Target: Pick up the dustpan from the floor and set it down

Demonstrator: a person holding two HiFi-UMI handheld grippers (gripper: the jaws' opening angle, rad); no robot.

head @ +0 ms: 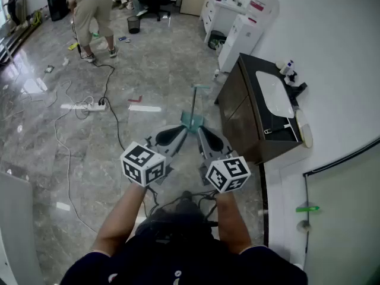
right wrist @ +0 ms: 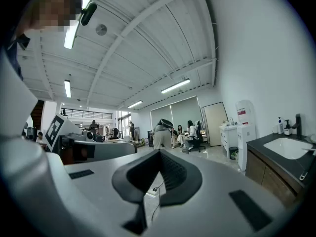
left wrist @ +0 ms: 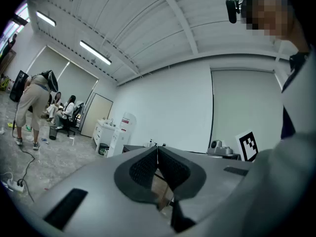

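Observation:
A teal dustpan (head: 192, 122) with a long upright handle stands on the grey marble floor, just left of a dark cabinet. Both grippers are held level side by side in front of me in the head view. The tips of my left gripper (head: 181, 129) and my right gripper (head: 200, 132) sit just short of the pan, not touching it. My left gripper (left wrist: 157, 148) has its jaws closed together with nothing between them. My right gripper (right wrist: 159, 153) is likewise shut and empty. Neither gripper view shows the dustpan.
A dark cabinet (head: 244, 119) with a white sink stands to the right against the wall. A power strip (head: 83, 106) with trailing cables lies on the floor at left. A white strip (head: 145, 108) lies nearby. A person (head: 94, 16) stands far back, beside a bin (head: 133, 24).

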